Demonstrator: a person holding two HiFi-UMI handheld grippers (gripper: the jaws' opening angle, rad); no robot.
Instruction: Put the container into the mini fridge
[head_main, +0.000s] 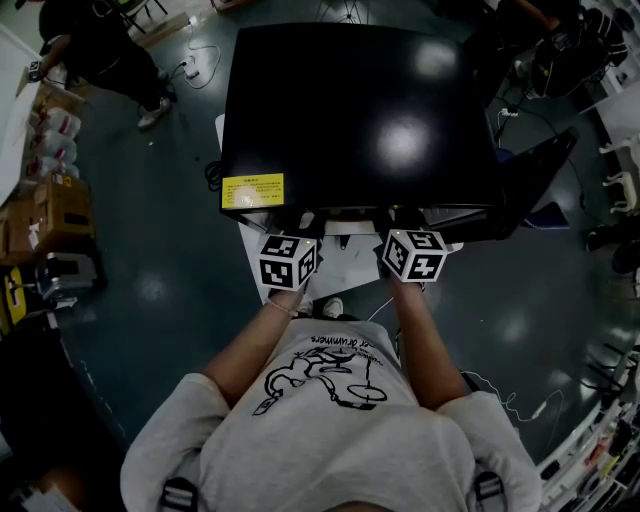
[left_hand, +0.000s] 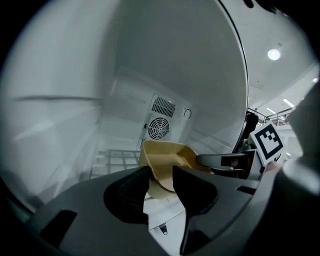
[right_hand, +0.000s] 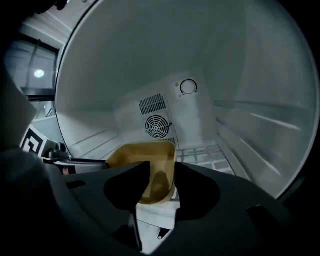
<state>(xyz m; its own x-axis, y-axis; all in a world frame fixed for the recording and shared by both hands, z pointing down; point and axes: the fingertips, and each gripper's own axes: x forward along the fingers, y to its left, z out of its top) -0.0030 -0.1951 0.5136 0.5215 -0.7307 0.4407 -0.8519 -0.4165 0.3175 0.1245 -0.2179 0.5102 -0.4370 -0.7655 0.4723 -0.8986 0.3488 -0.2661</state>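
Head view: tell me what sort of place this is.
Probably a lab or workshop: cables across the dark floor, cardboard boxes at left, a mini fridge on a small white table.

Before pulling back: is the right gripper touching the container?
Cannot tell: right gripper view shows the container between the jaws of the right gripper, gap or contact unclear.

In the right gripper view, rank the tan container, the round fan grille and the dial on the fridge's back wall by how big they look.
1. tan container, largest, though it is nearest the camera, which enlarges it.
2. round fan grille.
3. dial, clearly smallest.
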